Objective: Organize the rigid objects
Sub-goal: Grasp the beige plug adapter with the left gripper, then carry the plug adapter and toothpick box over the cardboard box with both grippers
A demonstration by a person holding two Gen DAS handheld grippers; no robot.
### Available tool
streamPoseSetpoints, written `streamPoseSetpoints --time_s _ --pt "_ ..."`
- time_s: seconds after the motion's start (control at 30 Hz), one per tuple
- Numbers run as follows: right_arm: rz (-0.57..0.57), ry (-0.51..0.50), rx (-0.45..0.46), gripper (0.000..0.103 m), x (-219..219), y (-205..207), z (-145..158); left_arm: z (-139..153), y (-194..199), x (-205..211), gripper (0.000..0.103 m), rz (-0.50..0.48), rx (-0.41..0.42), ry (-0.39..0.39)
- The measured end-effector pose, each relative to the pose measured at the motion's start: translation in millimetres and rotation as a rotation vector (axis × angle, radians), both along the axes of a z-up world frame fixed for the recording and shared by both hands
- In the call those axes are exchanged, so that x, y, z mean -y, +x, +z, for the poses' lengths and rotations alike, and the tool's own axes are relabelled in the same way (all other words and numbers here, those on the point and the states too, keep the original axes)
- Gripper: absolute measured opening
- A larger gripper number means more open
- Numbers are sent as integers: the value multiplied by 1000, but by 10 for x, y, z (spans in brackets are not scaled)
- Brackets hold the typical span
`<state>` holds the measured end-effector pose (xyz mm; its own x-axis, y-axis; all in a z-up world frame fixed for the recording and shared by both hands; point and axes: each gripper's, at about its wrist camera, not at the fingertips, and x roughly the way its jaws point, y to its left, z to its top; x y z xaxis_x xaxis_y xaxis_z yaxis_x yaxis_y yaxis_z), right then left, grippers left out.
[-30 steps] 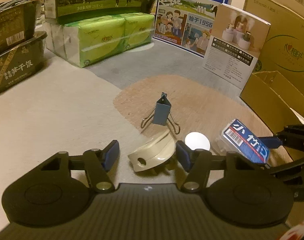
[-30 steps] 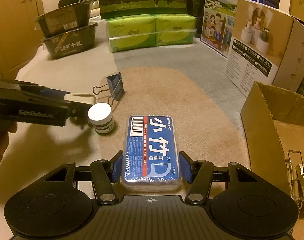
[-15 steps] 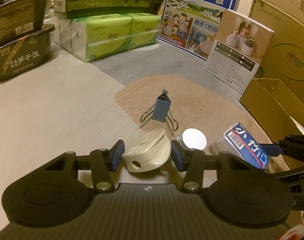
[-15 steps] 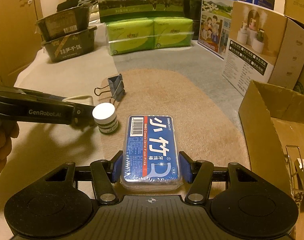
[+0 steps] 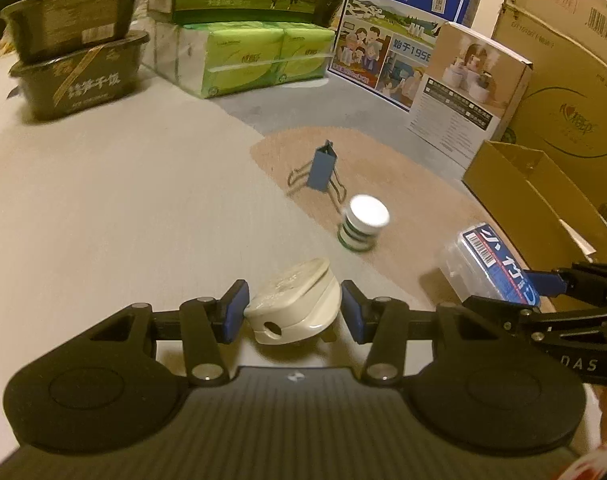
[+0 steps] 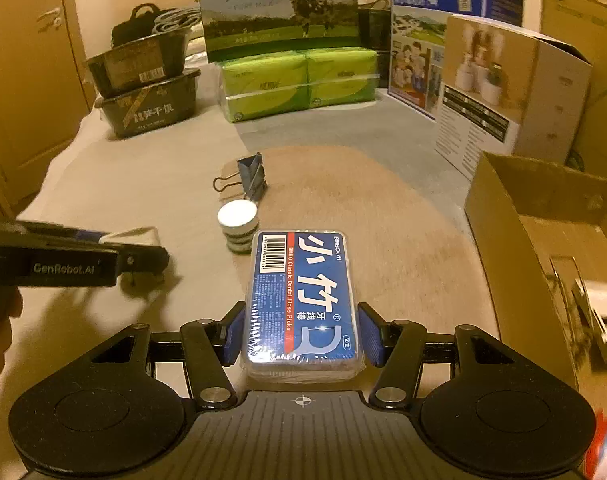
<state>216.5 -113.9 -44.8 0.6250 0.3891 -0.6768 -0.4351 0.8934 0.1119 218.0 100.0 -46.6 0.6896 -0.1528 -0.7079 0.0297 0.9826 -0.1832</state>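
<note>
**Both tongs loaded**

Right tongs [image 6: 301, 334] clamp the "BMBO Classic Dental Floss Picks" box [image 6: 301, 300]. Left tongs [image 5: 293, 312], marked "GenRobot.AI", now grip the cream plug [image 5: 295, 304], lifted off the table [image 5: 103, 208]; earlier they stood wider.

"Dental Floss Picks" on floss box [image 6: 303, 300]

Open desk [image 5: 115, 208]: left, bare, passable.
Mid-mat: binder clip [image 5: 321, 166], small jar [image 5: 363, 226] close together, blocking.
Right: cardboard box [image 6: 543, 232] wall.
Back: tissue packs [image 6: 299, 80], cartons.
</note>
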Motion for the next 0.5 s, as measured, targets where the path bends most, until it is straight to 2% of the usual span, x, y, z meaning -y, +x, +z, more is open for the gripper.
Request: streamPoseSetpoints --time_s 0.5 --pt "-73 31 -9 57 382 -887 320 378 -853 399 46 28 9 -7"
